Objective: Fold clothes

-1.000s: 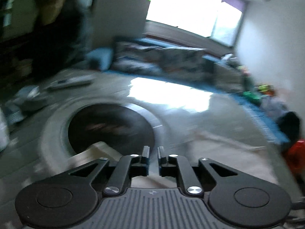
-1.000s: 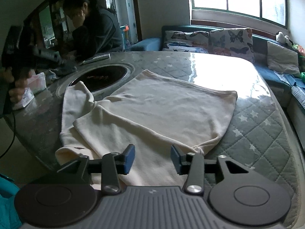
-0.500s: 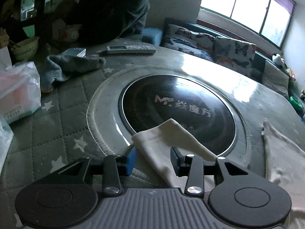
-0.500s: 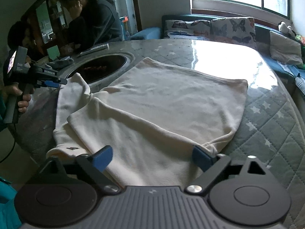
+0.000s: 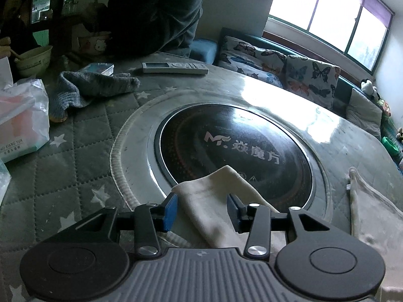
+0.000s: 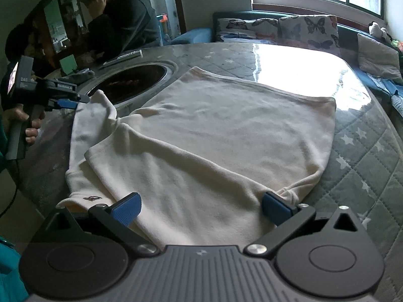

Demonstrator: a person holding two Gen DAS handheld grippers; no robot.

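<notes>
A cream long-sleeved top (image 6: 214, 136) lies spread flat on the quilted round table. Its left sleeve (image 5: 216, 201) runs out over the rim of the black cooktop (image 5: 234, 148). My left gripper (image 5: 201, 209) is open, its jaws on either side of that sleeve's cuff end, just above it. It also shows in the right wrist view (image 6: 68, 102), at the sleeve end. My right gripper (image 6: 201, 206) is wide open and empty, low over the near edge of the top.
A grey knitted cloth (image 5: 88, 88), a remote control (image 5: 175, 68), a plastic bag with a box (image 5: 20, 118) and bowls (image 5: 32, 58) lie at the table's far left. A person (image 6: 121, 20) leans on the far edge. A sofa with butterfly cushions (image 6: 282, 30) stands behind.
My left gripper has swung to the sleeve over the cooktop and opened. My right gripper has opened wide above the near edge of the top.
</notes>
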